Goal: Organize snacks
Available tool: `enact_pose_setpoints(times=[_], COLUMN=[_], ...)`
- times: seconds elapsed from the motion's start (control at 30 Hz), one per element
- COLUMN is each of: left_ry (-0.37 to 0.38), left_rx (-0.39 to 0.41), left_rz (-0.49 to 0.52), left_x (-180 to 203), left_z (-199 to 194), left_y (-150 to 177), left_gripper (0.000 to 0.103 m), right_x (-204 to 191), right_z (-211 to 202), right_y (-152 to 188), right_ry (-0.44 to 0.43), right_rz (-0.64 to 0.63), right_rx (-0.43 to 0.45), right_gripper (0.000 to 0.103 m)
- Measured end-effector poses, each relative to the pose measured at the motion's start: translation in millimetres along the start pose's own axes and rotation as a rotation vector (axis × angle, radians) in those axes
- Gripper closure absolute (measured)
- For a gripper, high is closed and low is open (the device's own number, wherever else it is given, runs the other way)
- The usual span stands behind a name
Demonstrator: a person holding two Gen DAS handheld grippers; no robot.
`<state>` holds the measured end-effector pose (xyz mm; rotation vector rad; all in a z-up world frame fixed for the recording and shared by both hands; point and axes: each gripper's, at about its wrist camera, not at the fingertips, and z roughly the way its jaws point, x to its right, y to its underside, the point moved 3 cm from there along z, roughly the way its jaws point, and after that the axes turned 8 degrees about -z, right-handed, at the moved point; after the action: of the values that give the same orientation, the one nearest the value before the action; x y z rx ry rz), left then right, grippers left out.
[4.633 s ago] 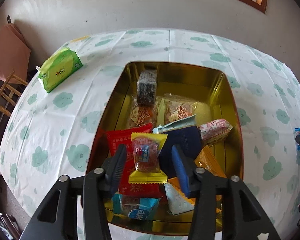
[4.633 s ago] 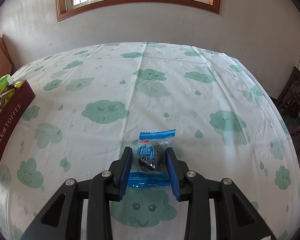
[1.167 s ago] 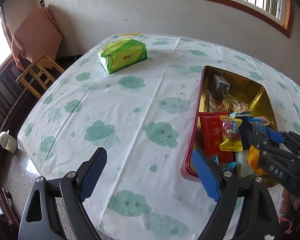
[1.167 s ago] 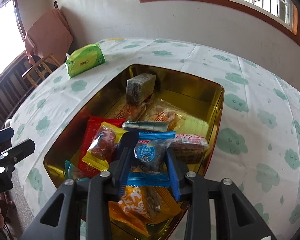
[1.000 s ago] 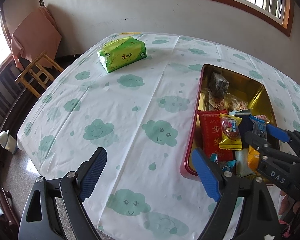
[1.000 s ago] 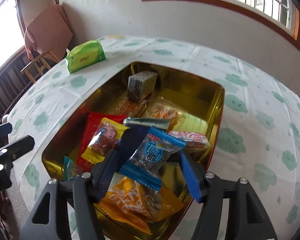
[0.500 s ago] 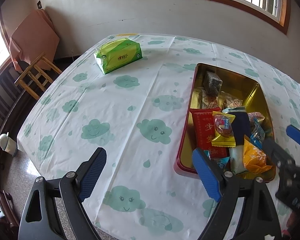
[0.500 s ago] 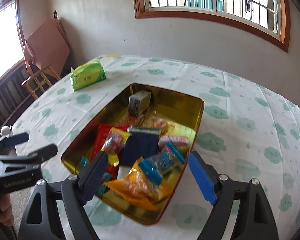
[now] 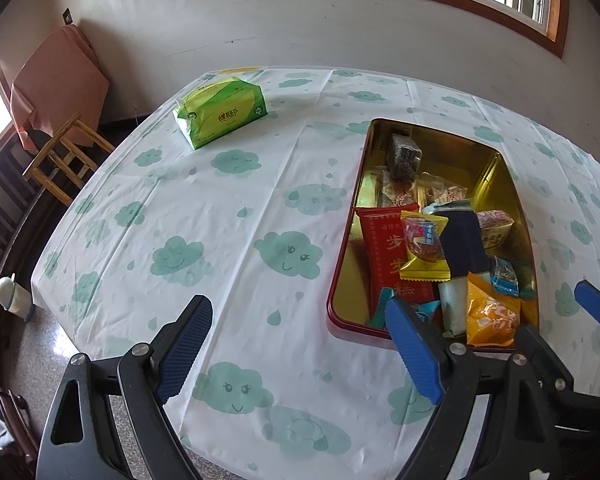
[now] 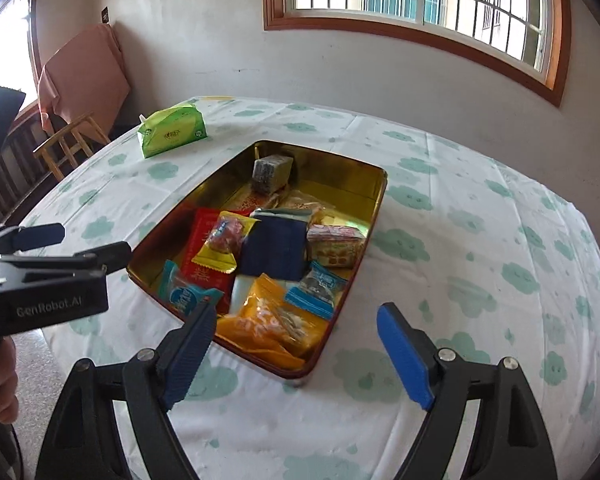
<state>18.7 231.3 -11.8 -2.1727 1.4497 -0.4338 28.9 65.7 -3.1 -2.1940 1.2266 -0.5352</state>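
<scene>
Beyond the wide, empty right hand-held gripper (image 10: pixel 296 354), the blue snack (image 10: pixel 316 289) lies in the tin (image 10: pixel 374 210).

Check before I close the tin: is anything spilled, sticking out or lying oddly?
Nothing is spilled. The snacks lie heaped and overlapping in the tin; the orange packet rides up at the near rim. The tissue pack sits apart on the table.

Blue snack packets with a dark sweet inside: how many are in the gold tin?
2. One blue packet lies at the near right, beside the orange bag; another is at the near left corner. More may be hidden underneath.
</scene>
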Motion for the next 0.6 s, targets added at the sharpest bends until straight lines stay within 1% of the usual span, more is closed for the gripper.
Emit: enact_pose_setpoints(times=[0.07,0.13,0.23,0.43,0.6], left_ry=[0.003,0.004,0.006,0.006,-0.008], left_rx=[0.003,0.003,0.004,0.003,0.010], left_rz=[0.004,0.007,0.012,0.019,0.033], left_x=[1.5,2.7,4.1,7.6,11.1], left_z=[-1.5,-2.6,-3.7,-4.6,-5.6], left_y=[0.8,1.6,2.5,4.0,4.9], left_gripper=[0.017,0.017,0.017,0.017,0.017], right_x=[-0.2,-0.9,0.1,-2.1,-1.0], right_z=[-1.8,-1.8,0.1,1.1,4.3], right_y=[2.6,3.7,5.7,9.5,11.4], right_ry=[0.025,0.018,-0.004,0.008,0.010], right_rz=[-0.001,-0.007,0.018,0.011,0.019], right_rx=[-0.001,-0.004,-0.018,-0.028,-0.045], right_gripper=[0.018,0.018,0.018,0.018,0.018])
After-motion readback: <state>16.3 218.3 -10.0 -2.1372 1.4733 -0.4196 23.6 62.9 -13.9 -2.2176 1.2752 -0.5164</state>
